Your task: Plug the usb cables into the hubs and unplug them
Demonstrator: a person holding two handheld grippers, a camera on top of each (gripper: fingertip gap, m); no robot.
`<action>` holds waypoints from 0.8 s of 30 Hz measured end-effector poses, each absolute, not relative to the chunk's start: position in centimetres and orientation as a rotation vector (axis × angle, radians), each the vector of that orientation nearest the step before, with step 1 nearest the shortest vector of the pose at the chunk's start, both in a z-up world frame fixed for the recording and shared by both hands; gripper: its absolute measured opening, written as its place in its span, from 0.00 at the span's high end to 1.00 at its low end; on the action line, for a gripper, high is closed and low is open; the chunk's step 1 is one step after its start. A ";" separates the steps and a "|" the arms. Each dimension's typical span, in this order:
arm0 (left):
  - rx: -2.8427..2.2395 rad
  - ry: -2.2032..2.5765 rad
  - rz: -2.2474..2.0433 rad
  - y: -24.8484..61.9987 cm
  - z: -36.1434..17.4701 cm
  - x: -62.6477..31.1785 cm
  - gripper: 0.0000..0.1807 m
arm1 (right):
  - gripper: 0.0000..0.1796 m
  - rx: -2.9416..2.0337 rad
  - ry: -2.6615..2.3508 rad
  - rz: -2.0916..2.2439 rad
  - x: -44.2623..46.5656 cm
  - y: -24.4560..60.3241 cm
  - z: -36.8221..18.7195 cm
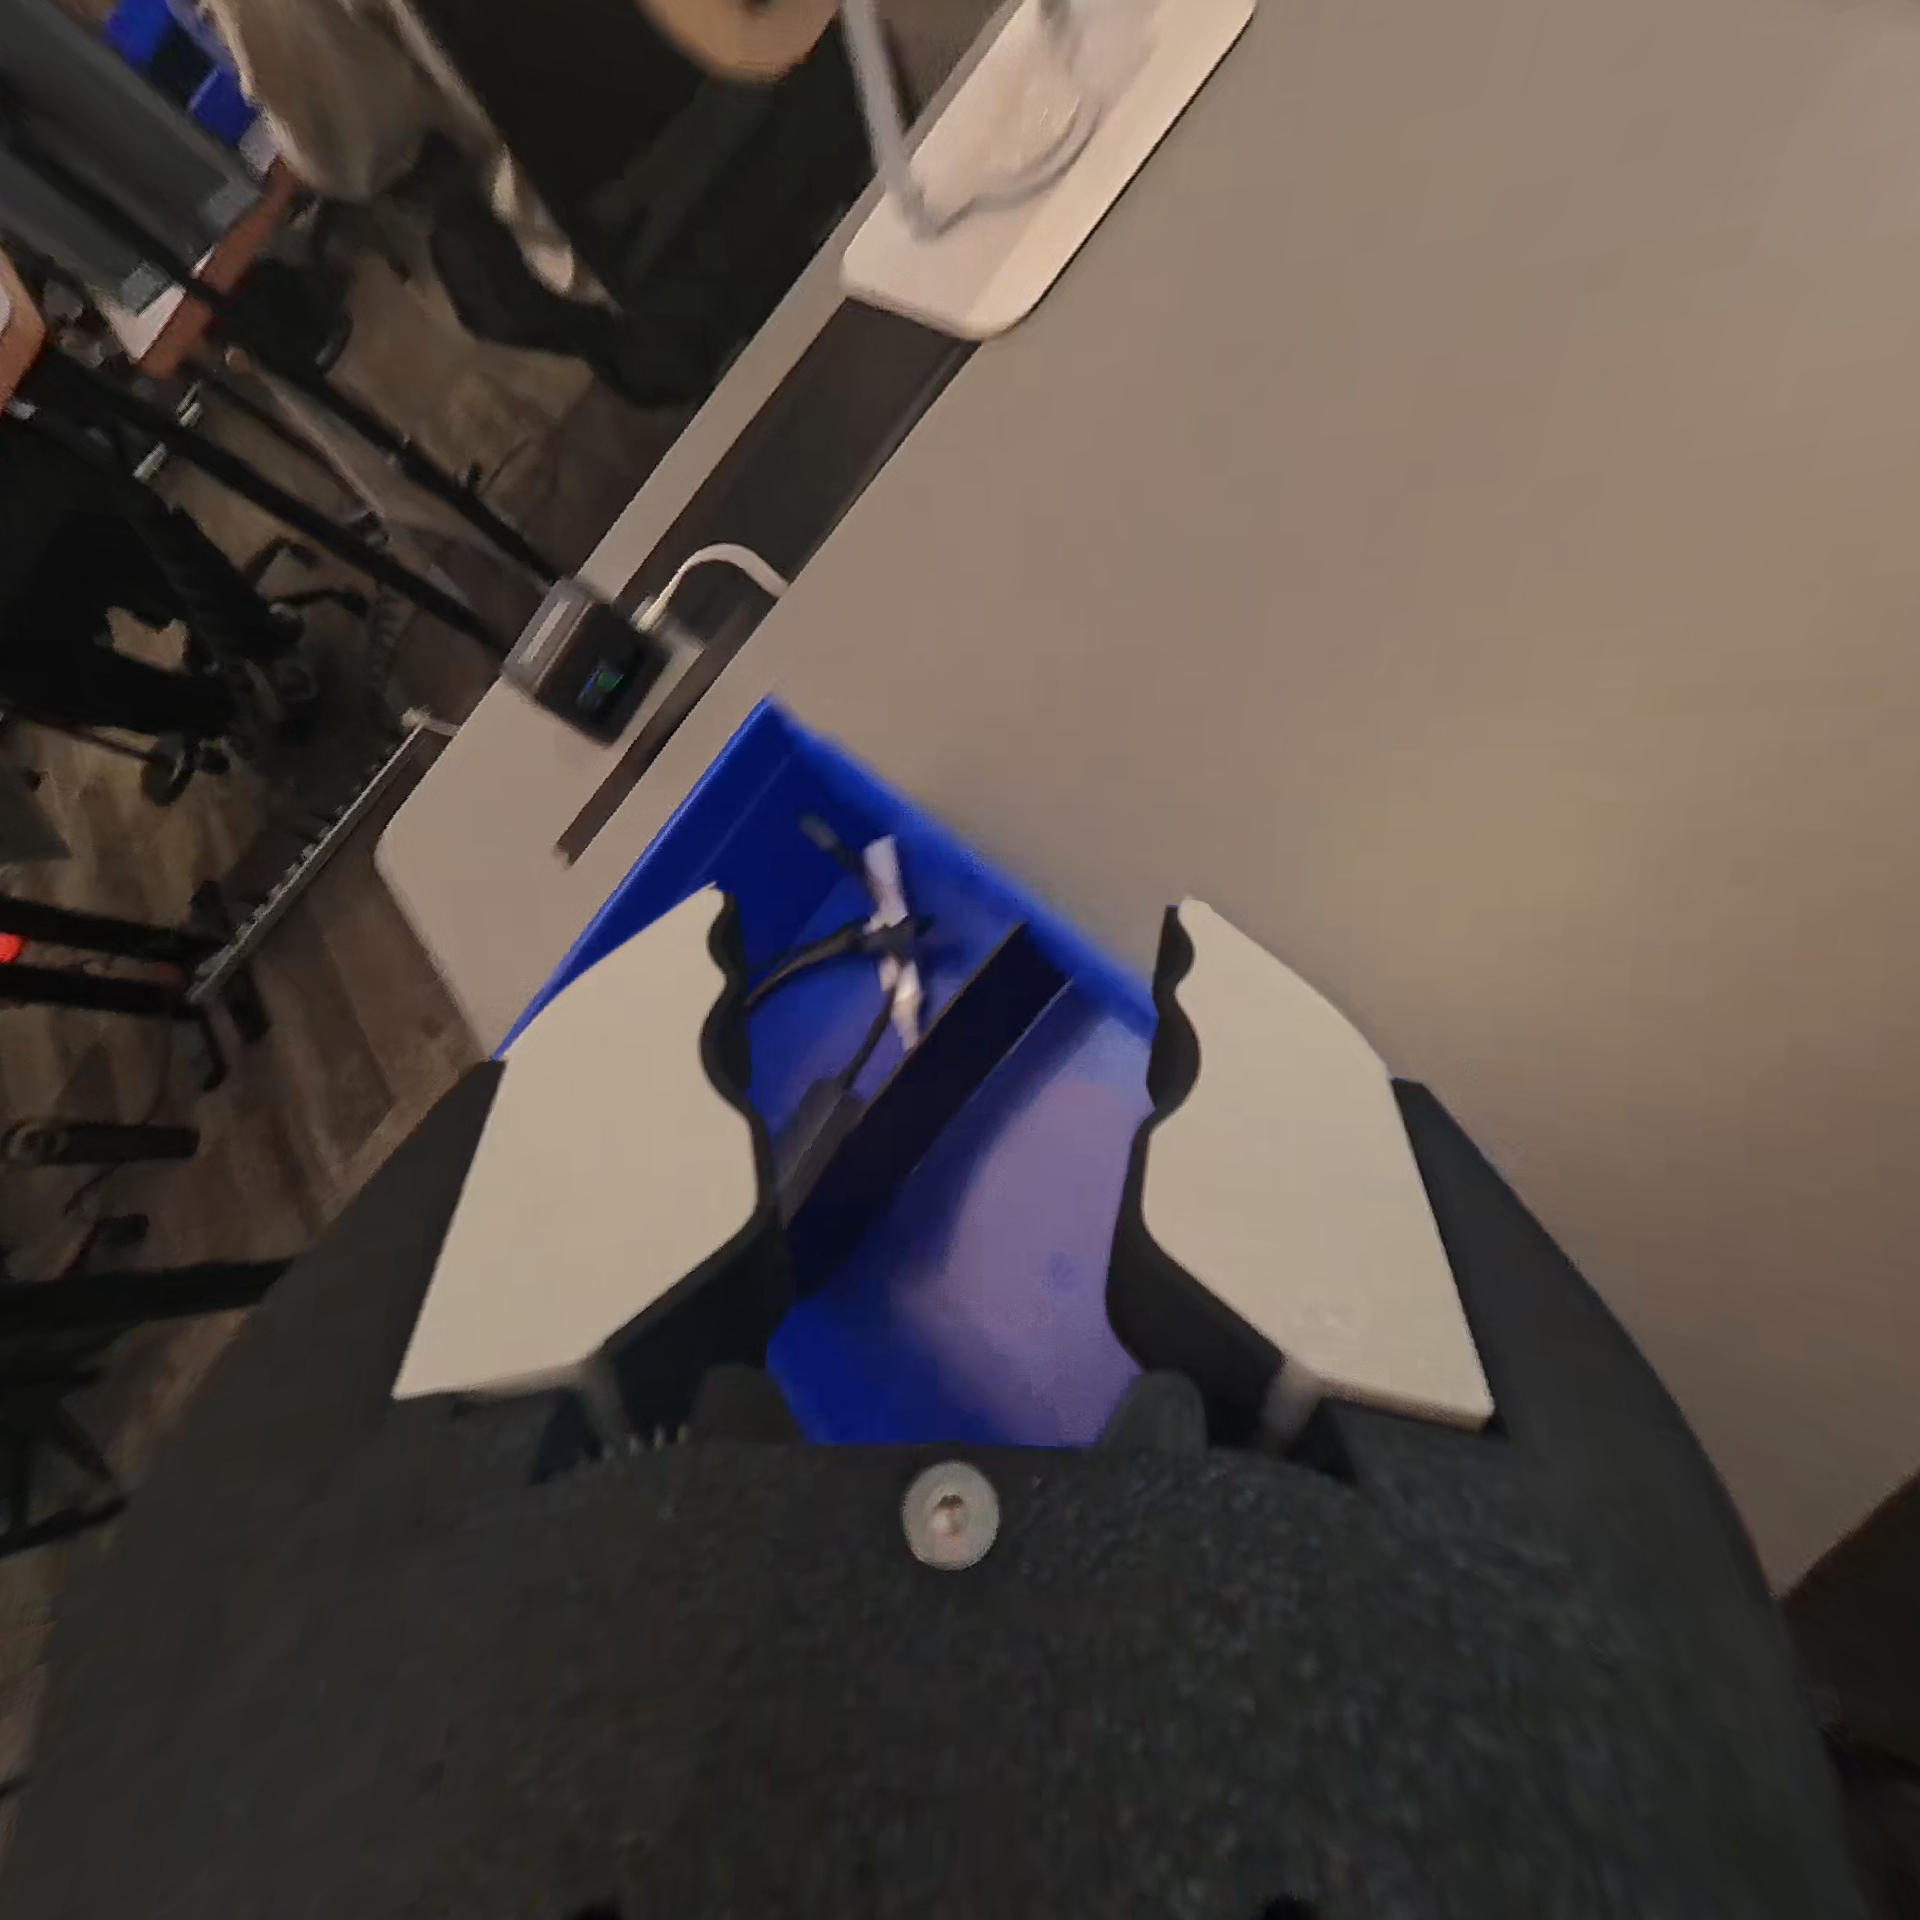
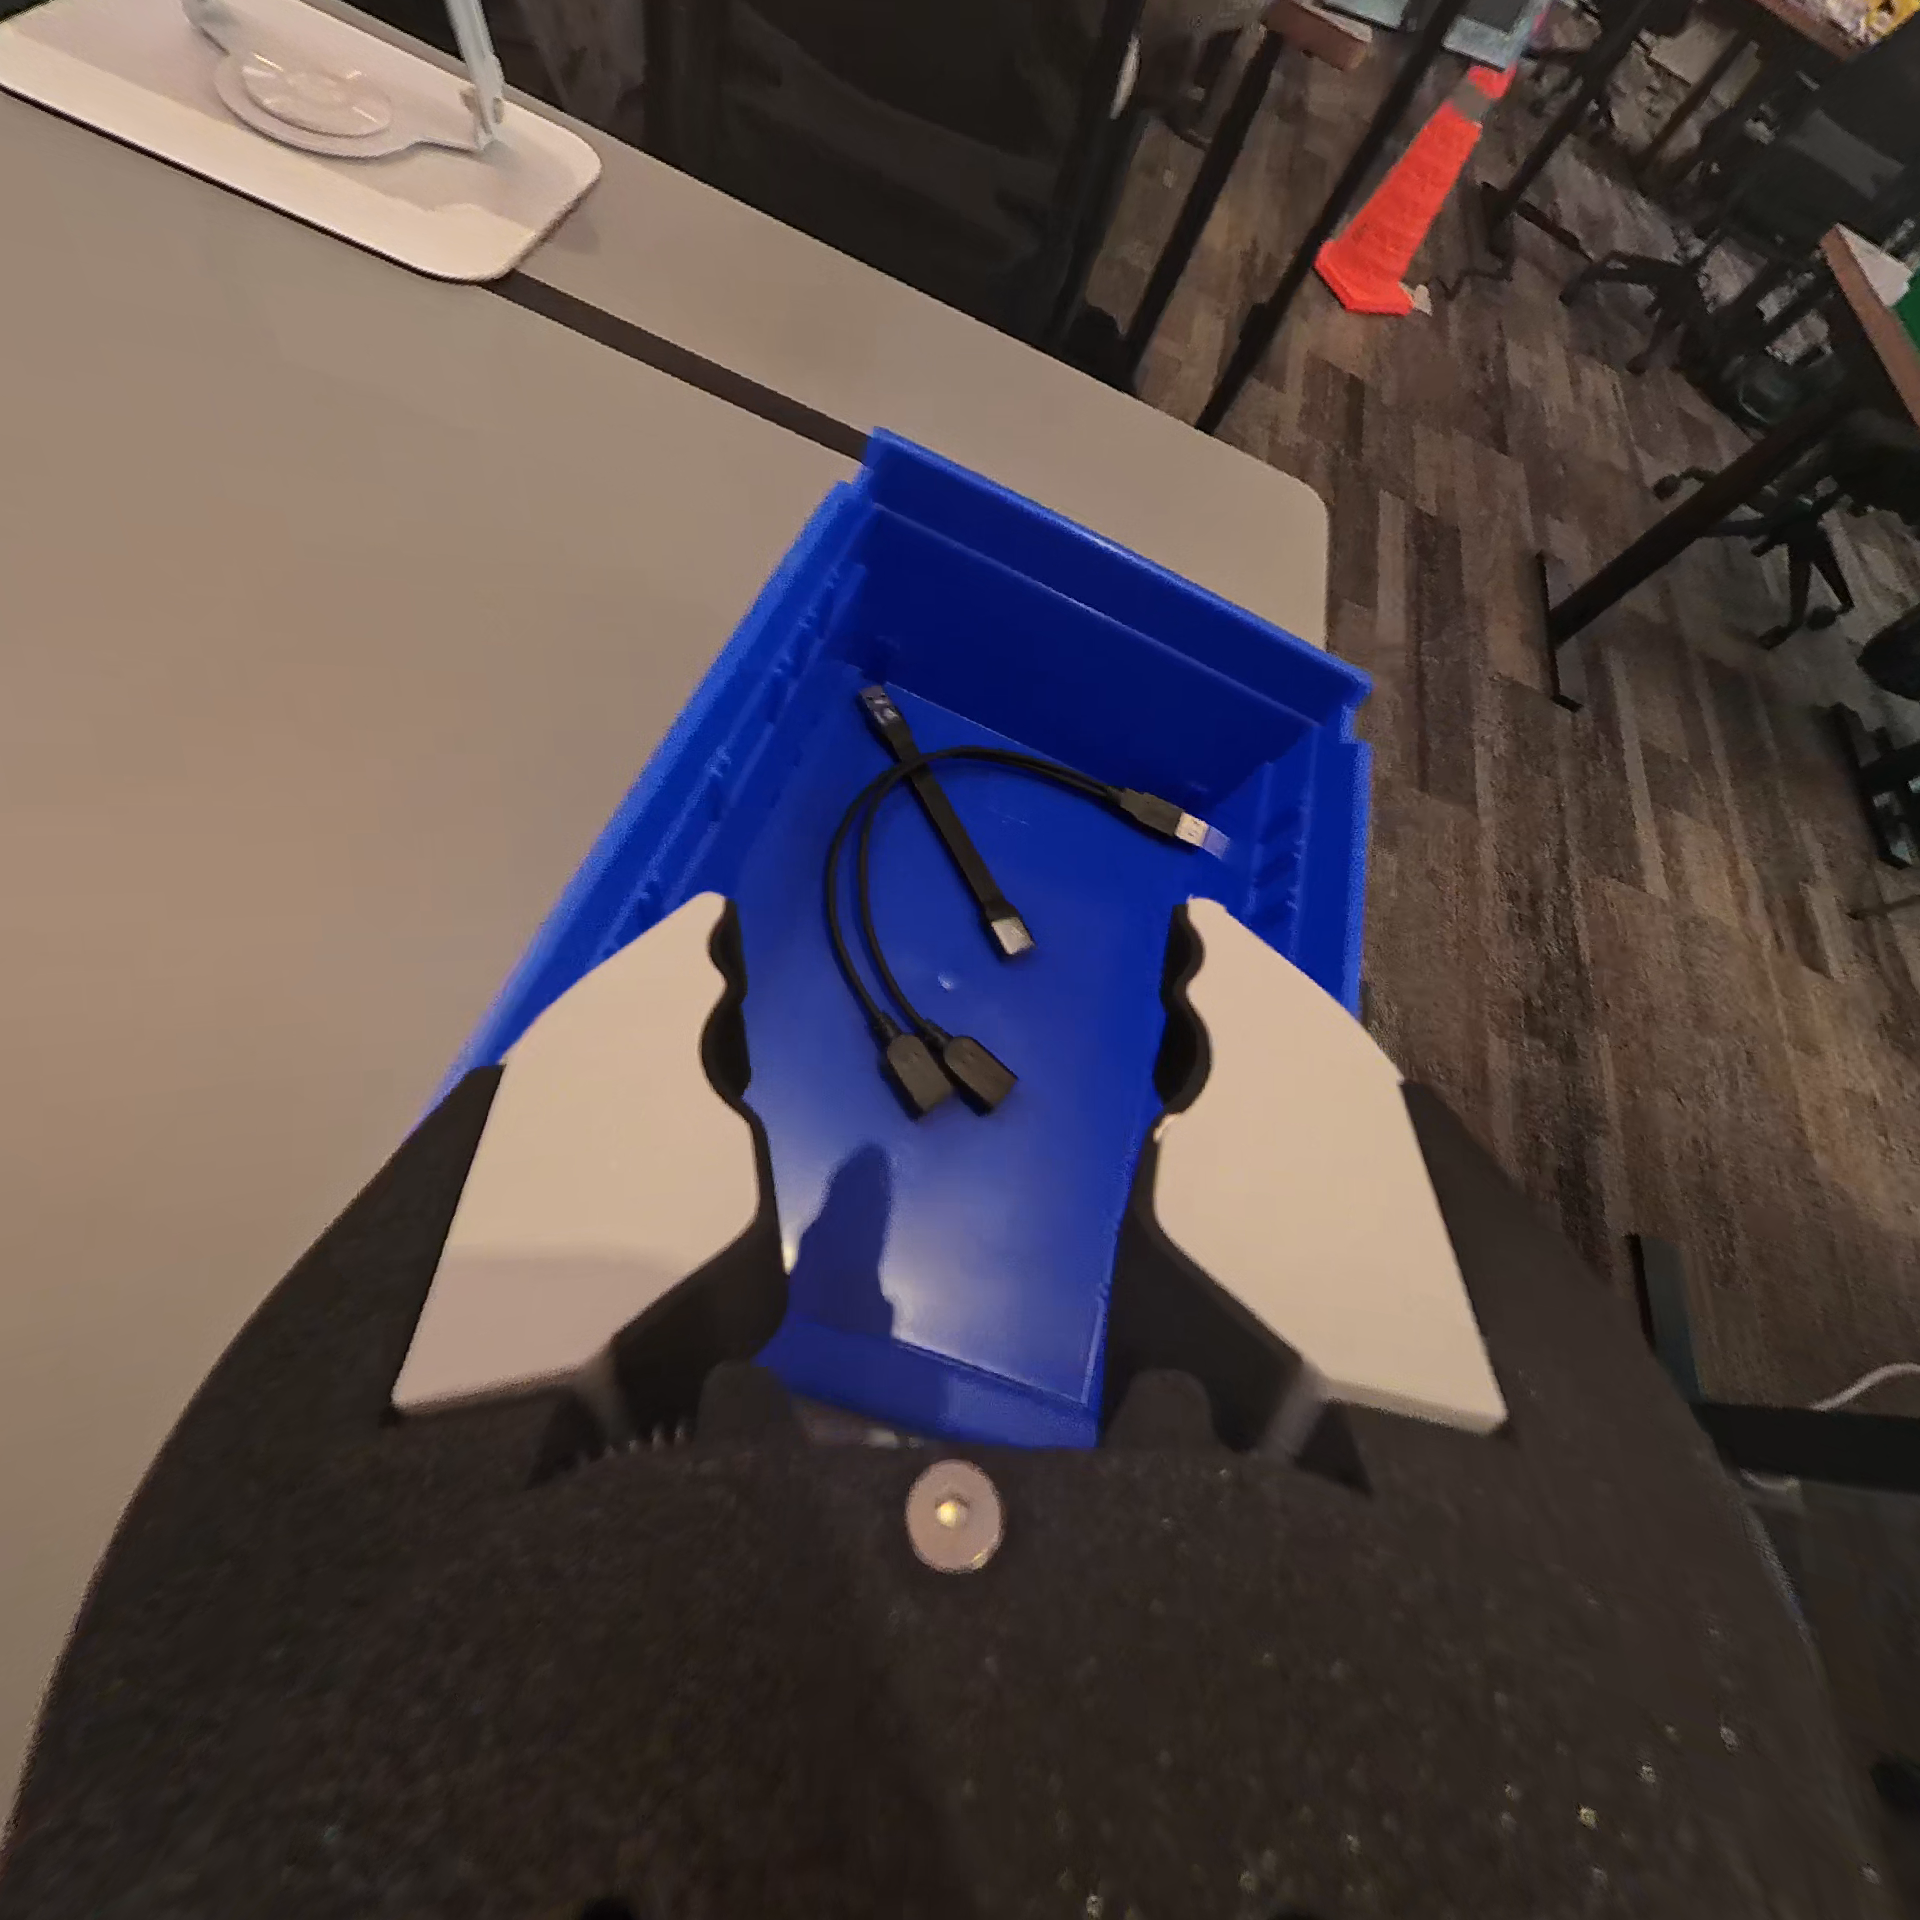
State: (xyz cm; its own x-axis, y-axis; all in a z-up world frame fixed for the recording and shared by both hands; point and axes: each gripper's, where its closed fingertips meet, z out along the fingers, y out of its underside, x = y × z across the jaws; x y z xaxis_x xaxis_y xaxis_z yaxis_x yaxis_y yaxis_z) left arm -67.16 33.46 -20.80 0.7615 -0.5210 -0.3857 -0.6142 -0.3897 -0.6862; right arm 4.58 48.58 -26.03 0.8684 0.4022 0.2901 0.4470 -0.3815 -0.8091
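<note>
**Cables in bin, both grippers empty above it**

Cables lie in a blue plastic bin [image 2: 1049,623] that sits on the grey table [image 2: 312,623], near its rounded corner. My right gripper [image 2: 951,935] hangs over the bin's near end, its jaws spread wide with nothing between them.

Right wrist view, contents of the bin floor:
- A black Y-shaped splitter cable [image 2: 862,862]. Its two blocky female ends [image 2: 945,1075] lie side by side, touching, nearest to me. The twin leads arc away from me, join, and run off to the right, ending in a metal plug [image 2: 1184,824] that points at the right wall of the bin.
- A short flat black USB cable [image 2: 940,821], straight. Its long axis runs diagonally, from the far left of the floor toward the near right. The metal-tipped plug [image 2: 1013,938] points toward me; the other end [image 2: 878,710] lies near the far wall. It crosses the splitter's leads; I cannot tell which lies on top.

Left wrist view (blurred, tilted): my left gripper [image 1: 951,935] is over a second blue divided bin [image 1: 935,1195], jaws likewise wide apart and holding nothing. A dark divider [image 1: 914,1091] splits this bin. Beyond the divider lies a tangle of black cables with white tags [image 1: 883,945]; their direction is unclear. The nearer compartment shows bare blue floor.

Also on the table: a white flat stand base [image 2: 312,135] at the far edge, and a small dark box with a white cord [image 1: 587,665].
</note>
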 end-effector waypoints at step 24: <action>-1.863 0.810 -0.486 27.8 -25.2 -48.6 0.60 | 0.85 -2.921 -0.084 0.278 16.2 53.2 -35.9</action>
